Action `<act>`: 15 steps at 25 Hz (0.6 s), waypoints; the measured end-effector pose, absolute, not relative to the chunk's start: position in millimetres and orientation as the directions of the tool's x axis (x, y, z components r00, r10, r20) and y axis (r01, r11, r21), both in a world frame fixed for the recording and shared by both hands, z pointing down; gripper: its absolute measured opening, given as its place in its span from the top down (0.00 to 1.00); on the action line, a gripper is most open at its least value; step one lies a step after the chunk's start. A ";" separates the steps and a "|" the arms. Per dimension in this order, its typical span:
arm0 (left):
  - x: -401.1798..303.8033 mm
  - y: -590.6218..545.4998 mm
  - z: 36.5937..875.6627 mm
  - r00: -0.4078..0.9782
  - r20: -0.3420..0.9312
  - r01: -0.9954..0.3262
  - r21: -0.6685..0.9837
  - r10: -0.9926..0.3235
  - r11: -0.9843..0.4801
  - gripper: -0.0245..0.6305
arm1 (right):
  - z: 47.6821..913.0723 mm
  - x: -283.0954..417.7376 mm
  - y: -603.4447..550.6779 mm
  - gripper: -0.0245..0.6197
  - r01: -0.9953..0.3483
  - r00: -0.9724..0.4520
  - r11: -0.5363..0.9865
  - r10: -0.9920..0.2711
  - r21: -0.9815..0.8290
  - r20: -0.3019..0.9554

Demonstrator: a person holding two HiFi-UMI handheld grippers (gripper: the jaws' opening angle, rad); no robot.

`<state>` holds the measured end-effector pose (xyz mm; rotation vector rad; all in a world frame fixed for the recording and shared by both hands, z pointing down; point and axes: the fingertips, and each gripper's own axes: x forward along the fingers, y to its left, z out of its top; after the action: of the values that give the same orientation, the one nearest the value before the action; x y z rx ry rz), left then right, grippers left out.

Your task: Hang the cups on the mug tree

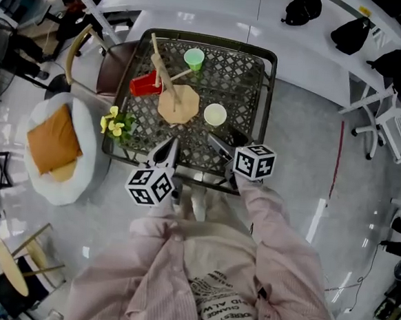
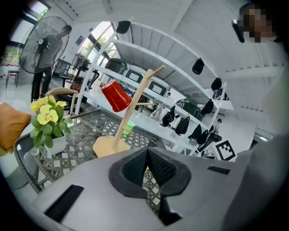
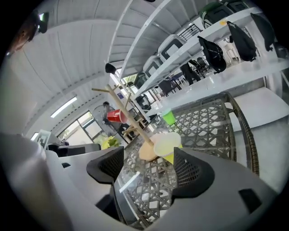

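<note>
A wooden mug tree (image 1: 177, 100) stands mid-table on a dark lattice table (image 1: 251, 91). A red cup (image 1: 145, 84) hangs on its left peg; the left gripper view shows this red cup (image 2: 116, 95) on the tree (image 2: 131, 113). A green cup (image 1: 193, 58) stands behind the tree, and a pale yellow cup (image 1: 215, 114) to its right. My left gripper (image 1: 167, 150) is shut and empty at the table's near edge (image 2: 148, 155). My right gripper (image 1: 228, 143) is open (image 3: 149, 166), with the yellow cup (image 3: 166, 144) just ahead of its jaws, not touched.
A pot of yellow flowers (image 1: 116, 124) stands on the table's left front corner. A white round seat with an orange cushion (image 1: 52, 143) is to the left, and a chair (image 1: 92, 47) at back left. White desks (image 1: 312, 54) and an office chair (image 1: 395, 130) lie behind and right.
</note>
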<state>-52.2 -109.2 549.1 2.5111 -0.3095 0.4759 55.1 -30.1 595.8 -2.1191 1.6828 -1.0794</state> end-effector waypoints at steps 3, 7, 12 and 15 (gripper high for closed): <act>-50.9 -101.0 556.2 0.905 0.402 -0.341 0.488 -0.140 -0.804 0.97 | 606.0 60.4 -29.1 0.45 -0.776 0.051 -0.304 -0.904 -0.553 0.425; -48.7 -95.4 567.4 0.897 0.413 -0.366 0.488 -0.160 -0.792 0.96 | 620.3 66.5 -35.1 0.45 -0.828 0.032 -0.281 -0.887 -0.485 0.460; -45.7 -93.5 580.4 0.886 0.436 -0.382 0.487 -0.160 -0.785 0.96 | 637.0 74.9 -43.6 0.45 -0.899 0.038 -0.254 -0.857 -0.356 0.514; -45.2 -94.2 588.3 0.879 0.451 -0.388 0.488 -0.154 -0.782 0.96 | 646.2 77.6 -48.9 0.45 -0.925 0.041 -0.235 -0.844 -0.300 0.535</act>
<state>-45.2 -94.2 588.3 2.4553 -0.3906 0.5247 77.6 -48.9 646.2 -2.3535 2.0151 -1.0406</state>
